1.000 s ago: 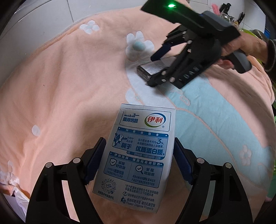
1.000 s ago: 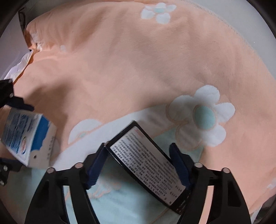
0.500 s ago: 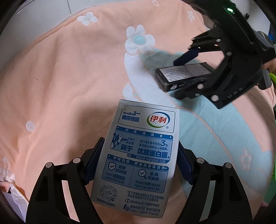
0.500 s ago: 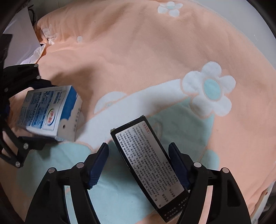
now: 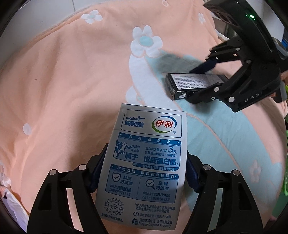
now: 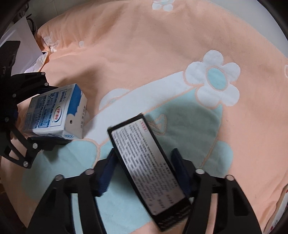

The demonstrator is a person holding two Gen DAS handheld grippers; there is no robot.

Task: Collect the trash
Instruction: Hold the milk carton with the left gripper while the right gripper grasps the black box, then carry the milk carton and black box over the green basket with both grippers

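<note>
A white and blue milk carton (image 5: 149,162) lies on the peach flowered blanket (image 5: 72,90). My left gripper (image 5: 146,153) straddles it; its jaws are closing and both pads touch the carton's sides. The carton (image 6: 54,111) also shows at the left of the right wrist view. A flat black box with a printed label (image 6: 149,167) sits slantwise in my right gripper (image 6: 144,151). Those jaws are closing too: the left pad meets the box's edge and the box's near corner meets the right finger. In the left wrist view the black box (image 5: 194,82) lies at the right.
The blanket carries a large white flower (image 6: 214,81) and a pale blue patch (image 6: 63,162). Crumpled white plastic (image 5: 7,196) lies at the blanket's left edge. White paper (image 6: 18,45) shows beyond the far corner. Pale floor (image 5: 45,10) borders the blanket.
The right gripper slid sideways across the blanket with the black box, away from the big flower, and its jaws narrowed onto it. The left jaws narrowed slightly onto the carton.
</note>
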